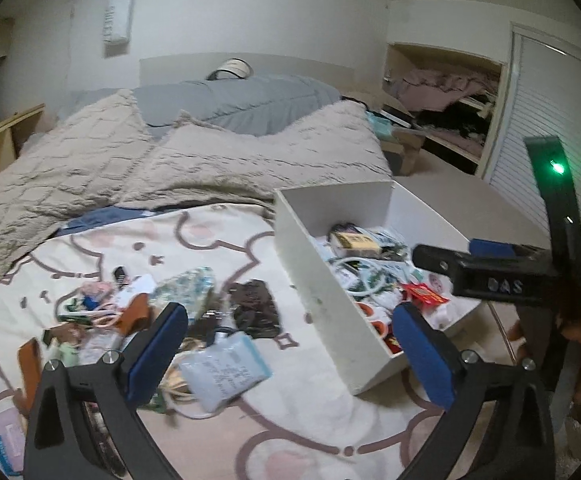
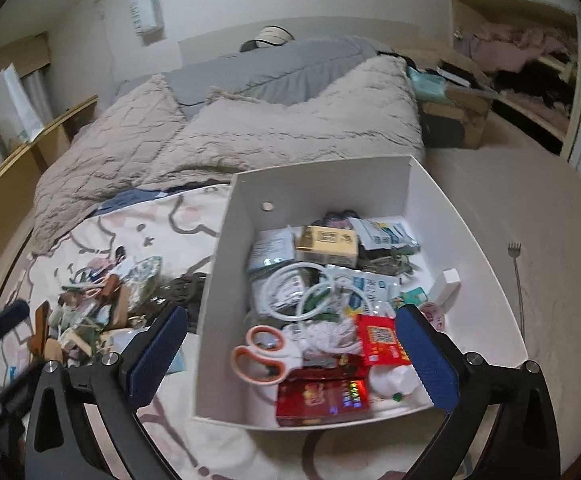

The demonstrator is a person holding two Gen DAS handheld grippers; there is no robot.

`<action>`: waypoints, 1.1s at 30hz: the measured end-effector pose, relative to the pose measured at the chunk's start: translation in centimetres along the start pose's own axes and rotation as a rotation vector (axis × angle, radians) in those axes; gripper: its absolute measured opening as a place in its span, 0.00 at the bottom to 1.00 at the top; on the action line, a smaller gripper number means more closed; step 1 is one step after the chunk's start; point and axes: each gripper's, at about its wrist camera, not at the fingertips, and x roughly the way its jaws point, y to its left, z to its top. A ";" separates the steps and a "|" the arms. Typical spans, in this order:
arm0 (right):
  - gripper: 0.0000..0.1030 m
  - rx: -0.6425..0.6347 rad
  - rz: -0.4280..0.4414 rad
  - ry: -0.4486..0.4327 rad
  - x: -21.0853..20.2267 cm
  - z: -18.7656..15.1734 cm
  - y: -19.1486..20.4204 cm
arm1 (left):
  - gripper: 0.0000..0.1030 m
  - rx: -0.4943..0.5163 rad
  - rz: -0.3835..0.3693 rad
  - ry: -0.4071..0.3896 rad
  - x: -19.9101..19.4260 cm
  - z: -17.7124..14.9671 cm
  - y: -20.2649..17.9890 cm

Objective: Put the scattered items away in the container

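A white box [image 1: 318,280] stands on the cartoon-print blanket [image 1: 290,420] at the bed's right edge. Inside the white box [image 2: 218,280] lie orange-handled scissors [image 2: 260,354], red packets [image 2: 322,400], a coiled white cable [image 2: 314,292] and a yellow carton [image 2: 326,246]. Left of the box sprawls a pile of small items [image 1: 102,308], with a pale blue packet [image 1: 226,368] and a dark pouch [image 1: 254,308] closest. My left gripper [image 1: 290,354] hovers open above the packet and the box's near corner, holding nothing. My right gripper [image 2: 290,356] hangs open over the box's near end, empty.
A beige quilt [image 1: 170,160] and grey duvet [image 1: 242,104] cover the far half of the bed. Pale carpet [image 2: 550,260] lies right of the box, with a thin fork-tipped stick [image 2: 518,280] on it. A cardboard box [image 2: 458,120] and open closet [image 1: 450,100] stand beyond.
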 end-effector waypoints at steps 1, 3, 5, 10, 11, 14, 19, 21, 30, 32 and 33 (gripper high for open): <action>1.00 -0.010 0.006 -0.009 -0.4 0.0 0.5 | 1.00 -0.004 0.008 -0.003 -0.4 0.0 0.4; 1.00 -0.019 0.031 -0.025 -1.1 -0.1 1.5 | 1.00 -0.006 0.028 -0.011 -1.2 0.1 1.3; 1.00 -0.023 0.061 -0.030 -1.6 -0.2 2.4 | 1.00 -0.004 0.044 -0.021 -2.1 0.2 2.0; 1.00 -0.055 0.117 -0.035 -2.4 -0.6 5.0 | 1.00 -0.015 0.088 -0.042 -4.8 0.3 4.1; 1.00 -0.062 0.128 -0.038 -2.5 -0.6 5.6 | 1.00 -0.020 0.095 -0.045 -5.3 0.3 4.6; 1.00 -0.084 0.157 -0.040 -2.9 -0.6 7.2 | 1.00 -0.034 0.125 -0.054 -7.0 0.3 6.0; 1.00 -0.114 0.189 -0.050 -3.6 -0.3 9.5 | 1.00 -0.049 0.188 -0.073 -9.7 0.4 8.0; 1.00 -0.122 0.199 -0.054 -3.9 -0.2 10.3 | 1.00 -0.061 0.205 -0.081 -10.7 0.4 8.8; 1.00 -0.183 0.212 -0.071 -5.9 -0.1 13.6 | 1.00 -0.076 0.280 -0.105 -14.0 0.0 12.0; 1.00 -0.209 0.211 -0.077 -6.4 -0.2 14.4 | 1.00 -0.088 0.292 -0.114 -14.6 -0.2 12.9; 1.00 -0.219 0.213 -0.083 -6.6 -0.3 14.7 | 1.00 -0.095 0.293 -0.116 -14.9 -0.3 13.3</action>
